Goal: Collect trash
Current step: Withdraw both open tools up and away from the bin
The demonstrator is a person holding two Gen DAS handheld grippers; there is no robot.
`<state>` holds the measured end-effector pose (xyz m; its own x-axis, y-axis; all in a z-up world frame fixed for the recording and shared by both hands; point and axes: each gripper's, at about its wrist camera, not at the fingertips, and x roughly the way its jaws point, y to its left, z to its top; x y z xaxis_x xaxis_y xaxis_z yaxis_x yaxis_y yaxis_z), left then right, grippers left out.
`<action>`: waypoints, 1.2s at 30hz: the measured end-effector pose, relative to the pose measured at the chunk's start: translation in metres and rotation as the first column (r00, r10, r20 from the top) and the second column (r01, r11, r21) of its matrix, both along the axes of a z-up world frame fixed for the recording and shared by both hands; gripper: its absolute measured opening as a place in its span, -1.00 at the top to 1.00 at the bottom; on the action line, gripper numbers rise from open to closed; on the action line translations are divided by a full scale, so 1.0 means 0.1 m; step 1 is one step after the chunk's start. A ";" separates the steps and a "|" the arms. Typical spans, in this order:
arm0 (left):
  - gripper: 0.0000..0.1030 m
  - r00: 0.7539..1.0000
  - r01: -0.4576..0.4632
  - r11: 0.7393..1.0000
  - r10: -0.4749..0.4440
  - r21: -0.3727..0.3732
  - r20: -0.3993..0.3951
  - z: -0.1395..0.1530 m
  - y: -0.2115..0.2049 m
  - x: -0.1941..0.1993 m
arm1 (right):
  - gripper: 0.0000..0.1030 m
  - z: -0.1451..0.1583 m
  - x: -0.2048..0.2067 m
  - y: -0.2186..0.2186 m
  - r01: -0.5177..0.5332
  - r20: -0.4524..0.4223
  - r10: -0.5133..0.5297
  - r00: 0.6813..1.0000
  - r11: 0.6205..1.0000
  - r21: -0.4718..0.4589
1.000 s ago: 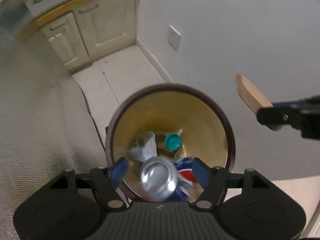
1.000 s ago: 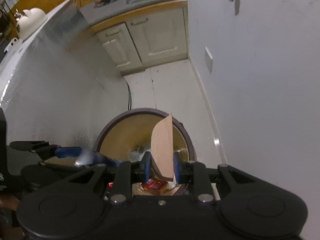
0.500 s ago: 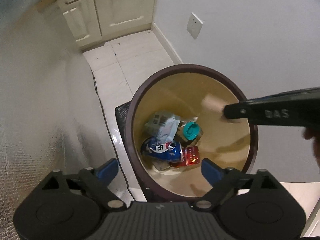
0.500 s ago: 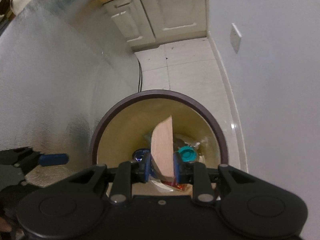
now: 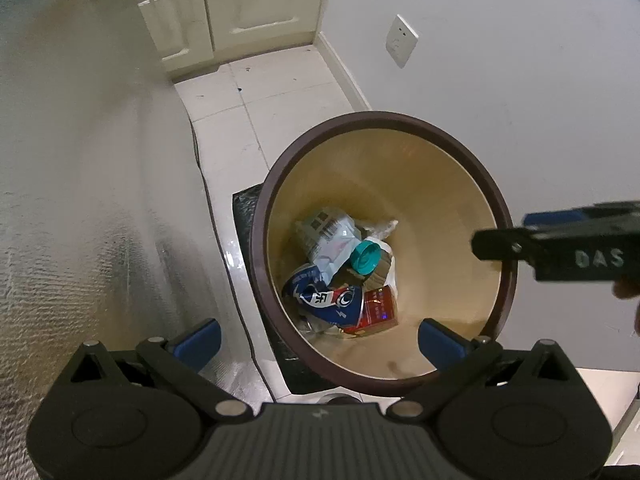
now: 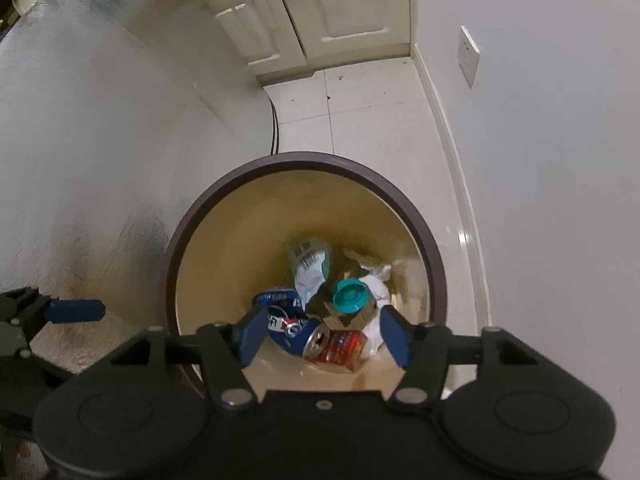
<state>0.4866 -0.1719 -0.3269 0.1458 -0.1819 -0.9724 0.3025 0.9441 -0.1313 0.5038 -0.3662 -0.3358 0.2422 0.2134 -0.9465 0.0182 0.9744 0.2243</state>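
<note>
A: Where's the trash rn?

B: All in the bin (image 5: 505, 216). Blue can (image 5: 326, 298), red packet (image 5: 378, 307), teal-capped bottle (image 5: 365, 257), barcode wrapper (image 5: 330, 236), all piled at the bottom toward the bin's near-left wall. White crumpled paper (image 6: 376, 286) sits behind the cap.

A: Grippers?

B: Left gripper (image 5: 318, 338) hangs over the bin's near rim, jaws spread wide, nothing between them. Right gripper (image 6: 322, 334) is above the near edge of the mouth too, jaws well apart and empty; the can and packet seen between its fingers lie far below, not gripped.

A: So the step in hand is?

B: Prob the release just finishing and the pull-away. Judging by empty jaws over a loaded bin, both drops look done.

A: How should the person do it well?

B: Lift straight up before swinging sideways, so neither finger clips the dark rim and tips the bin. The right gripper shows at the right edge of the left wrist view, close by, so the two should part outward, not cross. Keep jaws wide while clearing, ready for the next pick.

A: Any risk?

B: The bin sits near the wall (image 6: 560, 200) and beside the foil-covered panel (image 5: 80, 200); tight corner, so the exit should go up and back. More trash elsewhere? Can't tell from these views.
</note>
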 end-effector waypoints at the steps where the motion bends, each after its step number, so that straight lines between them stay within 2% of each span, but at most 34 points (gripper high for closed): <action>1: -1.00 1.000 -0.005 1.000 0.005 0.000 0.002 0.02 0.00 -0.01 | -0.34 0.03 -0.02 -0.01 0.000 0.000 0.000 1.000 1.000 0.000; 10: -1.00 0.998 -0.037 0.999 0.037 0.006 0.046 0.41 0.03 -0.08 | -0.69 0.42 -0.21 -0.09 0.005 0.046 -0.004 0.999 1.000 -0.007; 17: -1.00 0.991 -0.068 0.998 0.068 -0.010 0.118 0.88 0.10 -0.20 | -0.73 0.89 -0.29 -0.10 0.009 0.118 -0.006 0.993 1.000 -0.024; 28: -1.00 0.957 -0.165 0.986 0.169 -0.036 0.235 1.65 0.35 -0.59 | -1.00 1.60 -0.59 -0.01 -0.001 0.207 0.010 0.978 0.999 -0.046; 36: -1.00 0.931 -0.198 0.979 0.205 -0.052 0.302 2.12 0.50 -0.95 | -1.00 2.13 -0.90 0.09 -0.010 0.295 0.022 0.955 0.999 -0.043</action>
